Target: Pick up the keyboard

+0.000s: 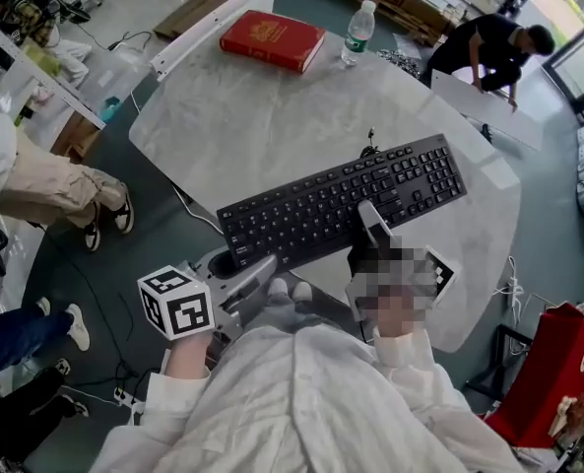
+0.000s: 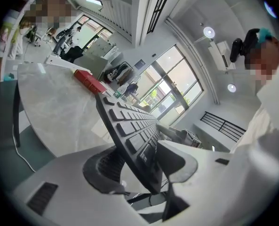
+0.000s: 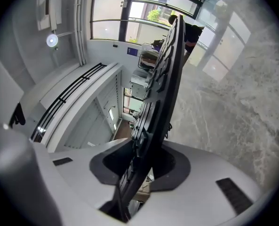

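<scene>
Clamped on the near long edge of the black keyboard [image 1: 341,205]: fingers of the left gripper [image 1: 244,270] at its left corner, fingers of the right gripper [image 1: 374,227] nearer its middle. Pinched edge-on between each pair, stretching away from the fingers over the pale counter [image 1: 252,116].

Keyboard [image 1: 341,205], between both tongs: black all over, keys included.
Left tongs [image 1: 240,264] and right tongs [image 1: 370,227]: pale grey shells, black pads.
Marker cube [image 1: 176,302] on left tongs: white with black square patterns.
Bench [image 1: 252,116] beyond the tongs: pale grey marble, faint darker veins.
Book [image 1: 272,39] far ahead of left tongs: red, gold print.
Bottle [image 1: 358,33] far ahead of right tongs: clear, green label, white cap.
Floor [image 1: 144,225] left of left tongs: dark grey-green.
</scene>
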